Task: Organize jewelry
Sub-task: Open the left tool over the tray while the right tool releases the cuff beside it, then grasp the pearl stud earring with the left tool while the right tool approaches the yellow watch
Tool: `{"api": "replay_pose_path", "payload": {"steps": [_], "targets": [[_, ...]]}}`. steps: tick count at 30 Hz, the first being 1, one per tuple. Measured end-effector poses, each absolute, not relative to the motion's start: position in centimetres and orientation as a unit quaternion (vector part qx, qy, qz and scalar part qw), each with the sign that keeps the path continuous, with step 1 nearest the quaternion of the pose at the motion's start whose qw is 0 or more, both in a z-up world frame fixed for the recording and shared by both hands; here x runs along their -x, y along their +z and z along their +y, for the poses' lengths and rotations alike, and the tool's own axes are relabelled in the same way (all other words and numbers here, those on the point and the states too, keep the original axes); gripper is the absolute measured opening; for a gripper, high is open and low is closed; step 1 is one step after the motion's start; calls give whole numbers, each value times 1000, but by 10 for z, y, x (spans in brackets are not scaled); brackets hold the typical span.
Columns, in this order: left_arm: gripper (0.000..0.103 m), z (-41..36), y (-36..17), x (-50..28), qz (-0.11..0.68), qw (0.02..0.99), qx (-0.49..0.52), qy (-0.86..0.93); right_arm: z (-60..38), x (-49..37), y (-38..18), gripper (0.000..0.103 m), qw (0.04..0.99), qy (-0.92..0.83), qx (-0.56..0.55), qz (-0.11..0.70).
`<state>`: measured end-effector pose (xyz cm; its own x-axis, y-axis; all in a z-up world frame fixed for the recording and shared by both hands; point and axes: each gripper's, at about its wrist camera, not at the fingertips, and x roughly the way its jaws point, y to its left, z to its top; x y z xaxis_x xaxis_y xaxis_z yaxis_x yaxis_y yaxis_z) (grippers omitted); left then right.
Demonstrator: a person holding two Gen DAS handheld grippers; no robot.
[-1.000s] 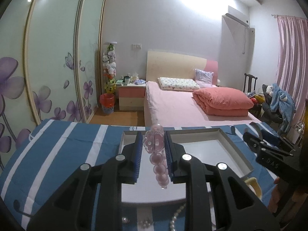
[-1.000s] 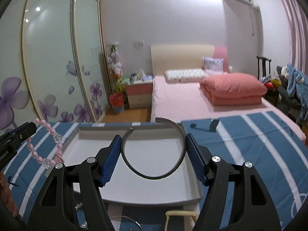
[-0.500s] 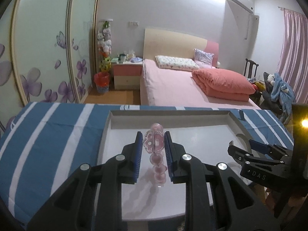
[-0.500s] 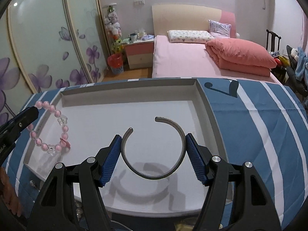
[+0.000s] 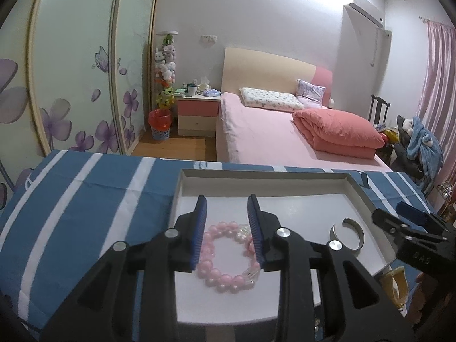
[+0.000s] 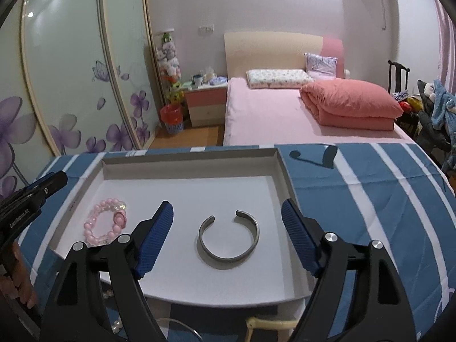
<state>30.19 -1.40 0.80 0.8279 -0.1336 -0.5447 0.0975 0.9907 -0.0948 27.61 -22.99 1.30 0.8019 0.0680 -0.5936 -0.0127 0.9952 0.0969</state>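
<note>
A pink bead bracelet (image 5: 228, 259) lies flat on the floor of the white tray (image 5: 262, 171), under and between the fingers of my left gripper (image 5: 226, 208). Its jaws are opening and the pads stand clear of the beads. In the right wrist view, a silver open cuff (image 6: 229, 239) lies on the tray (image 6: 191, 154), with a gap to each pad of my right gripper (image 6: 228, 203). That gripper's jaws are opening wide. The bracelet (image 6: 105, 223) lies left of the cuff, with the left gripper (image 6: 52, 181) beside it. The right gripper (image 5: 390, 211) hovers by the cuff (image 5: 362, 238).
The tray sits on a table covered with a blue and white striped cloth (image 6: 370, 188). White pearls (image 6: 116, 326) and a yellowish piece (image 6: 270, 325) lie at the near edge in front of the tray. A bed (image 5: 270, 134) and wardrobe doors (image 5: 71, 71) stand beyond.
Both pairs of jaws have widened. The pink bracelet, upright in the left jaws, now lies flat on the tray. The cuff has left the right pads and rests on the tray.
</note>
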Motion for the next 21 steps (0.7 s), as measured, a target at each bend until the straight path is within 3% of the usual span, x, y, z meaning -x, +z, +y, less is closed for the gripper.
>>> {"api": "replay_pose_path", "payload": {"steps": [10,21], "targets": [[34,9,13,-246,290,955,12,-61,-228,-226,22,78,954,36,-35,297],[34,22,-42,-202,380,920,-38,-86,-231,-170,9,78,952,51,-27,302]]}}
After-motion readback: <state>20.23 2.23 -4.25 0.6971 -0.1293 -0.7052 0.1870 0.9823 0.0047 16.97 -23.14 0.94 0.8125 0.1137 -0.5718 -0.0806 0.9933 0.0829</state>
